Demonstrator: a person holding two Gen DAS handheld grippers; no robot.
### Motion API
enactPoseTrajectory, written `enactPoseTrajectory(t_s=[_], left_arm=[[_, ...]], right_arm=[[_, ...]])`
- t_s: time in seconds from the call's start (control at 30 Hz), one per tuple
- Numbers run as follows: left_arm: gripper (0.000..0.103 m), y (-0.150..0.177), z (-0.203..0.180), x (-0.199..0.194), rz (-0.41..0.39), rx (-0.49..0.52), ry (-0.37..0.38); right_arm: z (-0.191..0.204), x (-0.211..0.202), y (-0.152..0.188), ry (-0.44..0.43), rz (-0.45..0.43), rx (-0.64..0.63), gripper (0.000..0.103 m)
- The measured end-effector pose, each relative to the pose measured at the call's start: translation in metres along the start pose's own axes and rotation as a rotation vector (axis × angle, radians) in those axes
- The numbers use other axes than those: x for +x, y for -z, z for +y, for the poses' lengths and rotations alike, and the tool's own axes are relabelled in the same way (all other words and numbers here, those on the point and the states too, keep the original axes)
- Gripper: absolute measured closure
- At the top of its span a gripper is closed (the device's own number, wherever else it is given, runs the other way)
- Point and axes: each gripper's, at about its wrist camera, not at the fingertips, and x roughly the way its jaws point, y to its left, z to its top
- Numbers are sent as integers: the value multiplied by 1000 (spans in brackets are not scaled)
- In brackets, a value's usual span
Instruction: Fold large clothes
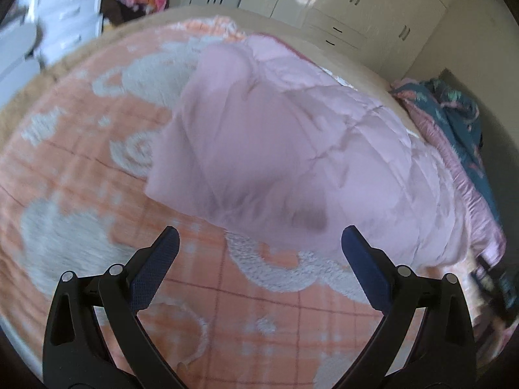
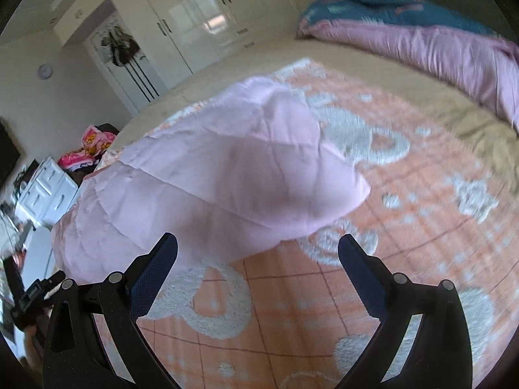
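Observation:
A pale pink quilted garment (image 1: 285, 149) lies folded in a bulky pile on the orange and white patterned blanket (image 1: 97, 175) that covers the bed. My left gripper (image 1: 259, 236) hovers open just short of its near edge, nothing between the fingers. In the right wrist view the same pink garment (image 2: 220, 181) spreads from the centre to the left, one rounded corner pointing right. My right gripper (image 2: 258, 243) is open too, its left finger (image 2: 155, 272) close to the garment's near edge, its right finger over the blanket (image 2: 405, 201).
A teal and pink duvet (image 2: 421, 32) is bunched along the bed's far side (image 1: 460, 136). White wardrobes (image 2: 201, 16) line the wall. A white drawer unit (image 2: 45, 191) and bright pink cloth (image 2: 94, 142) stand beside the bed. The other hand-held gripper (image 2: 35, 295) shows at lower left.

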Motion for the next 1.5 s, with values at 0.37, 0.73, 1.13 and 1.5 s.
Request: enactPoseTrajectory(t_s=[0.37, 0.73, 1.13, 1.5], left_arm=[[9, -27, 22, 46, 20, -226, 154], [8, -48, 22, 70, -17, -252, 150], [38, -60, 14, 81, -69, -237, 122], [90, -74, -34, 24, -202, 6, 62]], right_arm=[[-19, 45, -9, -61, 77, 171, 4], [-27, 84, -18, -169, 97, 306, 4], [-11, 94, -24, -272, 20, 223, 45], [59, 40, -27, -186, -99, -185, 72]])
